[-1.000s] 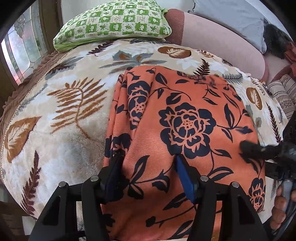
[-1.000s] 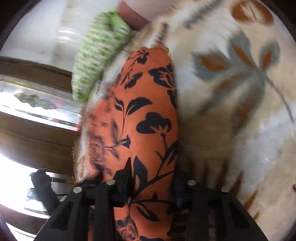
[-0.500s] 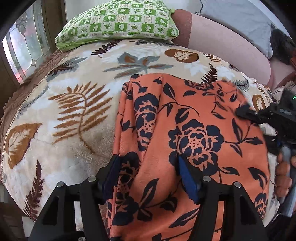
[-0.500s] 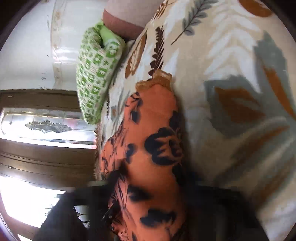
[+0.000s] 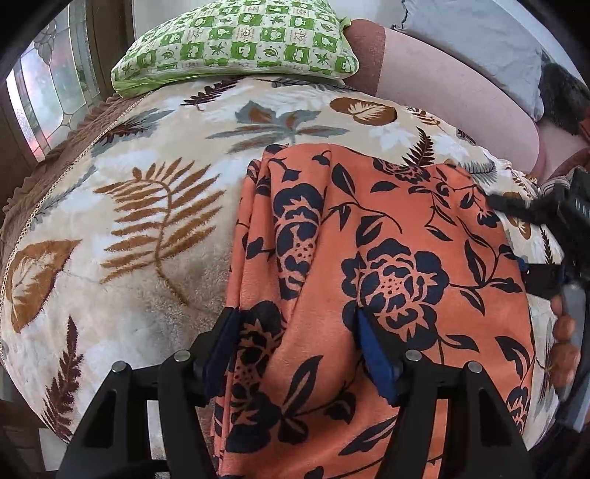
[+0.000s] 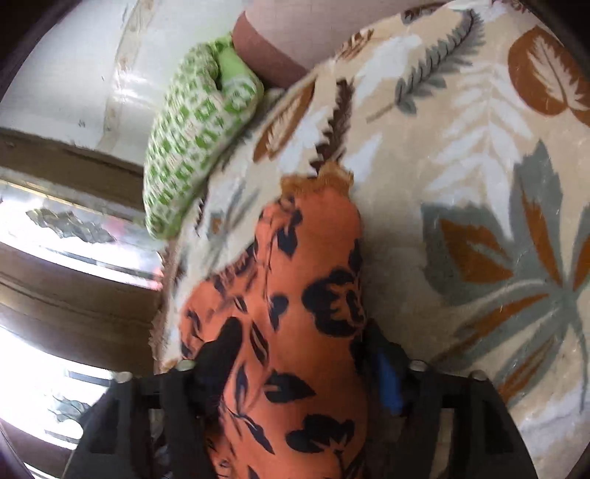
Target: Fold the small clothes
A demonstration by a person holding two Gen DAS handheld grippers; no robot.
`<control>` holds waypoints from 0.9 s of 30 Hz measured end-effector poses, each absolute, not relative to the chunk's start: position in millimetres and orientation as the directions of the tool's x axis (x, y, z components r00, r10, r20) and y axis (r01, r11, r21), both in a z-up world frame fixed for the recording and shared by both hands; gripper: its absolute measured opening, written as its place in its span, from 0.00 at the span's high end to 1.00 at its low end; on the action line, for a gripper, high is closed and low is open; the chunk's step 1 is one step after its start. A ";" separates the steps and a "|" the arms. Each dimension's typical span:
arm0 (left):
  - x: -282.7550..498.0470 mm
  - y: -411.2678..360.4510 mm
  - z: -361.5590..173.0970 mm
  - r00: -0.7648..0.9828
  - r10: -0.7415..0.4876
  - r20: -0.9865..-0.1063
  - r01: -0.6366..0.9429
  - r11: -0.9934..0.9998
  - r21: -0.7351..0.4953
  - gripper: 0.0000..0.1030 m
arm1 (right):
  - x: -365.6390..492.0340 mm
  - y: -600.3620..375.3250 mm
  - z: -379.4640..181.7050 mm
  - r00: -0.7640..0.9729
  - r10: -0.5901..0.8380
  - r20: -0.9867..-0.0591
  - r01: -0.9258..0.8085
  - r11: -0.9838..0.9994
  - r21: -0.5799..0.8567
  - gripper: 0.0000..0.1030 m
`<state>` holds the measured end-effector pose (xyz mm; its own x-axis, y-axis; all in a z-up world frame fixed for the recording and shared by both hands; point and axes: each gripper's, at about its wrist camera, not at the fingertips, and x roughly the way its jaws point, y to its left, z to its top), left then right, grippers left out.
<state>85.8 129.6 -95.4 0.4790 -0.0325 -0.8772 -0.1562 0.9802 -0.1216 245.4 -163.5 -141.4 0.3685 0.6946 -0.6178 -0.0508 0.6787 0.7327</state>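
An orange cloth with dark blue flowers (image 5: 387, 258) lies folded lengthwise on a leaf-patterned blanket (image 5: 147, 221). My left gripper (image 5: 297, 348) stands open at its near end. Its blue pads straddle a wide hump of the cloth, one at the left edge and one resting on top. My right gripper (image 6: 300, 339) is at the cloth's (image 6: 313, 258) right side, and its jaws are opening. The cloth runs between them with the pads apart from it. The left wrist view shows that right gripper (image 5: 516, 235) at the frame's right edge, with a person's hand (image 5: 564, 342) on its handle.
A green checked pillow (image 5: 239, 40) lies at the far end of the bed, also in the right wrist view as the pillow (image 6: 195, 140). Behind it are a pink bolster (image 5: 442, 84) and grey fabric (image 5: 479, 33). A window (image 5: 44, 92) is to the left, beyond the blanket's brown edge.
The right gripper's jaws, narrow on the cloth's edge before, now stand wide. In the left wrist view it moved farther away along the cloth's right side. The left gripper barely shifted.
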 end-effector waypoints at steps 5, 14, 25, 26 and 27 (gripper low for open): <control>85.8 129.3 -95.4 0.480 -0.032 -0.877 -0.156 0.980 -0.122 0.35 | 274.3 -162.9 -167.1 0.316 0.748 -0.584 0.033 0.607 0.794 0.24; 80.9 149.1 -98.6 0.480 -0.117 -0.869 -0.197 0.951 -0.237 0.27 | 268.7 -145.8 -156.2 0.331 0.631 -0.701 -0.019 0.748 0.664 0.43; -22.8 207.5 -108.6 0.509 -0.394 -0.765 -0.319 0.739 -0.593 0.28 | 161.5 -130.6 -69.2 0.377 0.723 -0.579 -0.346 0.690 0.636 0.21; -25.3 205.4 -112.2 0.507 -0.411 -0.758 -0.319 0.728 -0.608 0.28 | 153.2 -122.3 -75.2 0.348 0.732 -0.585 -0.359 0.681 0.638 0.21; -25.5 202.3 -113.9 0.504 -0.422 -0.754 -0.316 0.722 -0.616 0.30 | 147.6 -117.6 -82.8 0.331 0.732 -0.596 -0.364 0.681 0.635 0.21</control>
<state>-25.5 202.3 -113.9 0.5038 -0.4223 -0.7535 -0.3160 0.7217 -0.6158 147.6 -117.6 -82.8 0.3309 0.7320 -0.5956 -0.3640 0.6813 0.6351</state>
